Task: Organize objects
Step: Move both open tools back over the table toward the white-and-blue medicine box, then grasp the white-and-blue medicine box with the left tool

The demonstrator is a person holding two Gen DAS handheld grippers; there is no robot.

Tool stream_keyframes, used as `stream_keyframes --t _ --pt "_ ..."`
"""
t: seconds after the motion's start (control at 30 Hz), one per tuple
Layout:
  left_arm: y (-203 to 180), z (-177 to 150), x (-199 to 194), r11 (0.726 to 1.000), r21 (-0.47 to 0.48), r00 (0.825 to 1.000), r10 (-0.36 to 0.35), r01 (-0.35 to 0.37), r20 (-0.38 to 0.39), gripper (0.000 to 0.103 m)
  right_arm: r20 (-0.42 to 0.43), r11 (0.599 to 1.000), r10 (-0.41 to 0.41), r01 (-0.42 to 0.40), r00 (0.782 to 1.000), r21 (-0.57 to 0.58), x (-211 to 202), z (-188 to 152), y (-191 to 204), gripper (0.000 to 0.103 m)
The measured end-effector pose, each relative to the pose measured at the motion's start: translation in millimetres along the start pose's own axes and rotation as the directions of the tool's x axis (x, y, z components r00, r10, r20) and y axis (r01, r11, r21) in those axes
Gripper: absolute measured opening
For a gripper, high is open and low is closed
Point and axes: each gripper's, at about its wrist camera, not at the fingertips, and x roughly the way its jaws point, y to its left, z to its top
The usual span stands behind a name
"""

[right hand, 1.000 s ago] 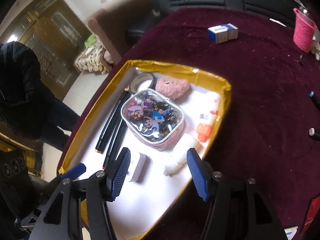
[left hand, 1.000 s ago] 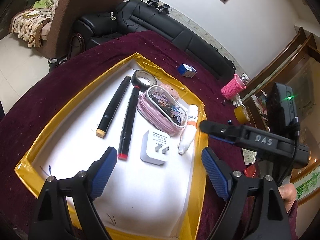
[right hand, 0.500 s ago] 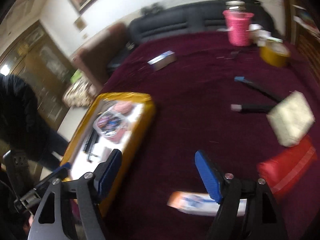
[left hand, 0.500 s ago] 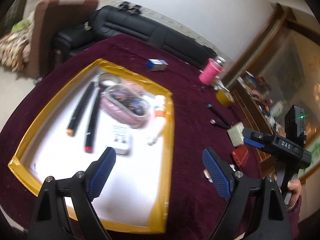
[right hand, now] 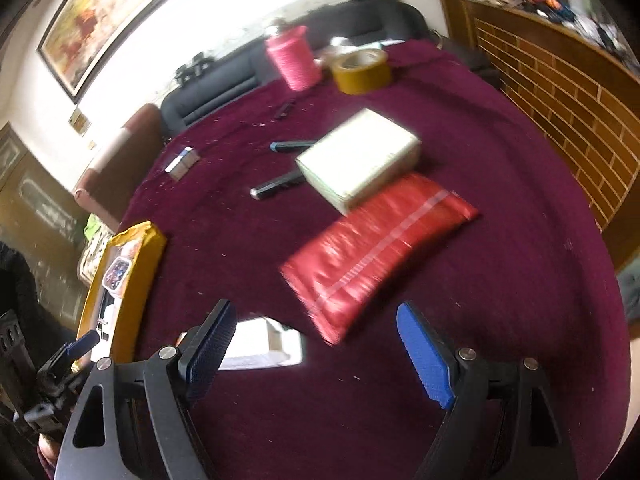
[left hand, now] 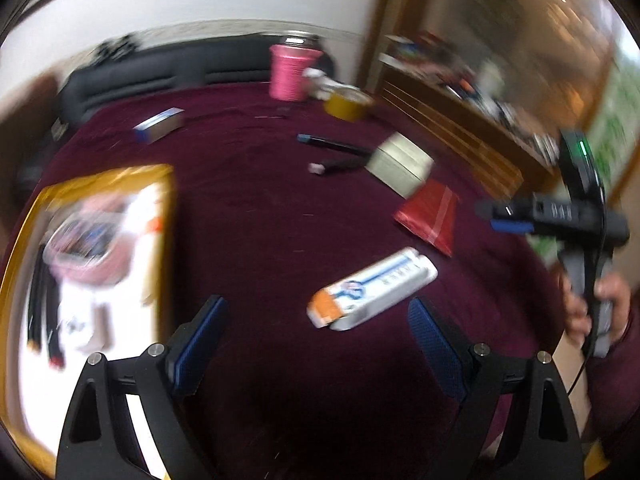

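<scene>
A yellow-rimmed white tray [left hand: 166,216] holds a pink pouch, black markers, a white charger and a white bottle; it also shows at the left in the right wrist view [right hand: 138,276]. A white and orange box [left hand: 372,288] lies on the maroon cloth just ahead of my open, empty left gripper [left hand: 316,340]. In the right wrist view the same box [right hand: 260,344] lies partly behind the left finger. A red pouch [right hand: 376,252] lies just ahead of my open, empty right gripper [right hand: 316,344]. The right gripper also shows in the left wrist view [left hand: 500,220].
A cream box [right hand: 360,160], two dark markers [right hand: 280,184], a small blue and white box [right hand: 182,164], a yellow tape roll [right hand: 362,70] and a pink cup [right hand: 294,58] lie farther back on the cloth. A wooden cabinet [right hand: 560,92] stands to the right.
Both grippers have swung right, away from the tray, over the open cloth. The left now faces the white and orange box, the right faces the red pouch. Both stay open.
</scene>
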Motion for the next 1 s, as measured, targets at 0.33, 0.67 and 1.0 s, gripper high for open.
stream_keyframes --t 0.33,0.67,1.0 --pt "-63 9 90 0.919 0.391 0.991 0.01 0.043 -0.133 0.09 0.003 0.998 0.029 -0.03 1.0 0.052 -4 -11 -20 0.086" --pt "-82 8 118 0.9 0.43 0.981 0.017 0.071 -0.196 0.059 -0.002 0.995 0.043 -0.043 0.999 0.086 1 -12 -31 0.086" --pt "-62 11 110 0.966 0.255 0.983 -0.001 0.048 -0.183 0.029 0.004 0.995 0.053 -0.053 0.999 0.086 8 -5 -26 0.086"
